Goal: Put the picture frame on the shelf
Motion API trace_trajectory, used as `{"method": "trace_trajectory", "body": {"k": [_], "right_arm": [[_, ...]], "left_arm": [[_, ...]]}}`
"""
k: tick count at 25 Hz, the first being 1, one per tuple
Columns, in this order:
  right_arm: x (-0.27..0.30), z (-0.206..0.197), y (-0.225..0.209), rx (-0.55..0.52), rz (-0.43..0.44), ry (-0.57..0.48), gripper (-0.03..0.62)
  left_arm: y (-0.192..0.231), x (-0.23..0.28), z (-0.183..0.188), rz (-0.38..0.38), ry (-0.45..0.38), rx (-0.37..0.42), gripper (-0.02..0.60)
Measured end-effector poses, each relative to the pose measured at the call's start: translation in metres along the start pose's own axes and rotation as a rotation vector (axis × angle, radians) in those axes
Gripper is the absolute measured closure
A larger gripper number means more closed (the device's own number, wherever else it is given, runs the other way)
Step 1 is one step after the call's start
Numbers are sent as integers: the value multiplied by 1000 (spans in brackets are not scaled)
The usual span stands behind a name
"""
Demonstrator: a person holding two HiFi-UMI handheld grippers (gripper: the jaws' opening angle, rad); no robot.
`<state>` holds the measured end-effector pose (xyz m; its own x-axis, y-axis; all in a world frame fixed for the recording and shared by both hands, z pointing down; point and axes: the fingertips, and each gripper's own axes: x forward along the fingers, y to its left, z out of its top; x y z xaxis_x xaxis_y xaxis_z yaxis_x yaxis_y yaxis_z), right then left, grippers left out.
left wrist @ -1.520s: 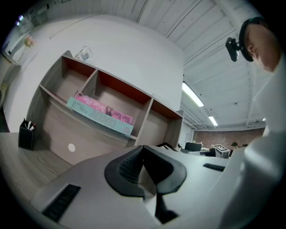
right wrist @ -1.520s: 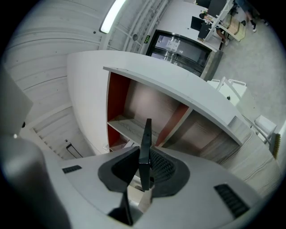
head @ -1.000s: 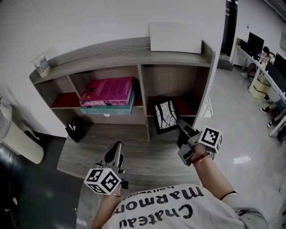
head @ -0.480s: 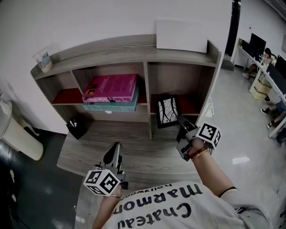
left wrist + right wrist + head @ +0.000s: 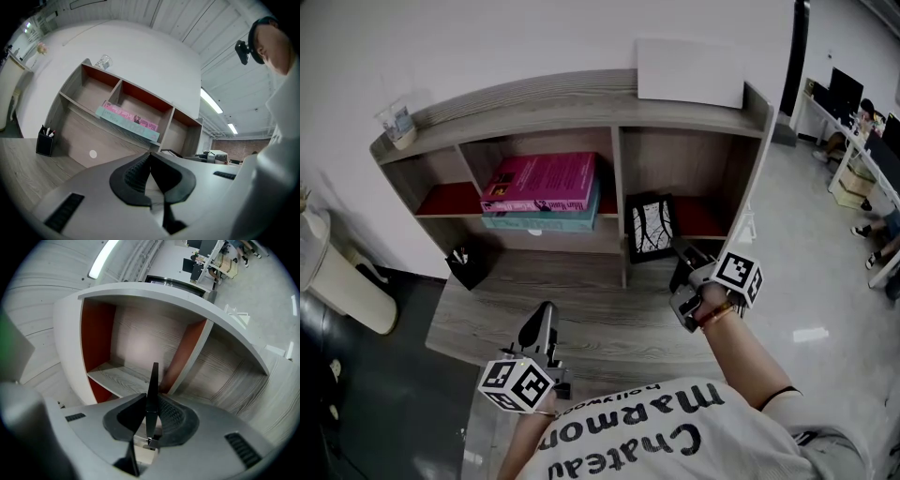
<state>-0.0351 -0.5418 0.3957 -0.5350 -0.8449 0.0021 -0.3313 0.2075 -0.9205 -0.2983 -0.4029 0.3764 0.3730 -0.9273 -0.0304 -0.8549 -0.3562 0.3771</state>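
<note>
The picture frame point(image 5: 650, 226), black with a white branch print, hangs tilted in front of the shelf's point(image 5: 581, 98) right compartment. My right gripper point(image 5: 678, 251) is shut on its lower right edge. In the right gripper view the frame point(image 5: 152, 390) shows edge-on as a thin dark slab pinched between the pads of the right gripper point(image 5: 151, 404), with the red-sided compartment point(image 5: 126, 348) straight ahead. My left gripper point(image 5: 547, 309) hovers over the desk's front part, shut and holding nothing. In the left gripper view the pads of the left gripper point(image 5: 150, 158) meet.
Pink and teal books point(image 5: 546, 187) lie in the left compartment. A white board point(image 5: 690, 73) and a glass point(image 5: 397, 123) rest on the shelf's top. A black pen holder point(image 5: 466, 266) stands on the desk point(image 5: 581, 309) at the left. Office desks stand far right.
My right gripper has carried the frame a little closer to the shelf's right compartment. My left gripper keeps nearly the same place, still shut.
</note>
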Motion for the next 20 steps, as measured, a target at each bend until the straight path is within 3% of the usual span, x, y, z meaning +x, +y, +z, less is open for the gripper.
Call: {"method": "trace_trajectory", "body": {"k": [20], "right_arm": [[17,-5,-8,15,-35,3,510]], "left_arm": [[7,1,4,18,-5,5,565]]}}
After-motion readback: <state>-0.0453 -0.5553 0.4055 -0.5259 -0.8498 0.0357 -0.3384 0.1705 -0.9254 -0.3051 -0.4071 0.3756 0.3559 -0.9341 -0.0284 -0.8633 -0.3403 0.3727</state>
